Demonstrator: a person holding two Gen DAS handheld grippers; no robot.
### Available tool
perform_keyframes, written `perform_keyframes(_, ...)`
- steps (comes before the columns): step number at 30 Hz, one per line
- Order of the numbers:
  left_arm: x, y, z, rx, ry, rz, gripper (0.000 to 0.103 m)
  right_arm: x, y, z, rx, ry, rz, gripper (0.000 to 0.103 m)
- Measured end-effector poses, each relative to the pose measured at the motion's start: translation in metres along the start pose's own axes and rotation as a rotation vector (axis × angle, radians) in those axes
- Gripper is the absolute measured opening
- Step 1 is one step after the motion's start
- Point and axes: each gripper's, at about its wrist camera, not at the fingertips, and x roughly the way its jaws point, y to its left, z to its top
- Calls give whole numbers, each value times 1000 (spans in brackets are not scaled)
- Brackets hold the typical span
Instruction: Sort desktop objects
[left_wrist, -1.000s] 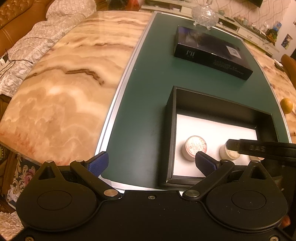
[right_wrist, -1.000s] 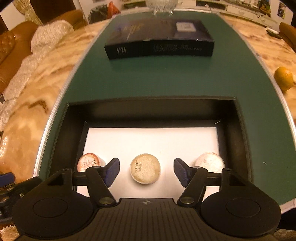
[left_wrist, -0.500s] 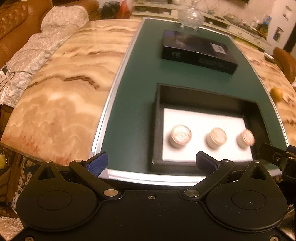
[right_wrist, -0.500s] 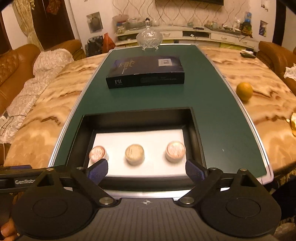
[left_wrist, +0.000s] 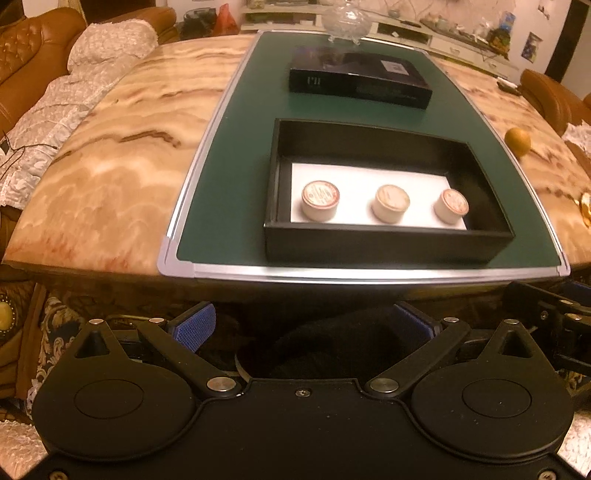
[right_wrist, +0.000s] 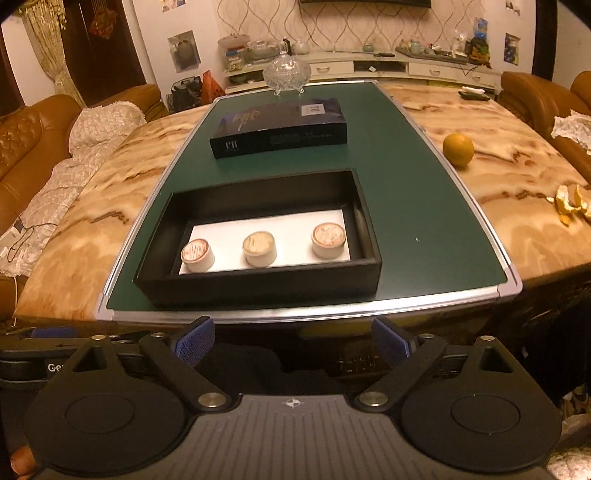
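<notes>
An open black box (left_wrist: 384, 247) (right_wrist: 258, 284) with a white liner sits on the green mat (left_wrist: 236, 166) (right_wrist: 413, 206). Three small round white pots stand in a row inside it: left pot (left_wrist: 320, 200) (right_wrist: 197, 255), middle pot (left_wrist: 391, 203) (right_wrist: 259, 248), right pot (left_wrist: 451, 206) (right_wrist: 328, 240). My left gripper (left_wrist: 301, 328) is open and empty, held below the table's near edge. My right gripper (right_wrist: 293, 341) is also open and empty, off the table's front. A closed black box (left_wrist: 360, 79) (right_wrist: 279, 127) lies further back on the mat.
A glass lidded bowl (right_wrist: 286, 74) stands at the mat's far end. An orange (right_wrist: 458, 149) and orange peel (right_wrist: 570, 203) lie on the marble table (left_wrist: 110, 155) to the right. Sofas flank the table. The right gripper's body (left_wrist: 554, 317) shows at the left view's right edge.
Both grippers have drawn back from the open box to beyond the table's front edge. The right gripper opened away from the middle pot, which stays in the box.
</notes>
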Motion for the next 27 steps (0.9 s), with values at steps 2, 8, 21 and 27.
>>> perform_keyframes(2, -3, -2, -3, 5, -6, 3, 103, -2, 0, -2, -3, -2, 3, 95)
perform_keyframes(8, -9, -4, -10, 9, -16, 12, 103, -10, 2, -8, -14, -16, 4, 95)
perform_keyframes(21, -12, -7, -12, 20, -20, 17, 103, -12, 1, -13, -7, -24, -3, 95)
perform_keyframes(27, -11, -9, -11, 25, -18, 20, 103, -9, -1, -13, -2, -19, -7, 95)
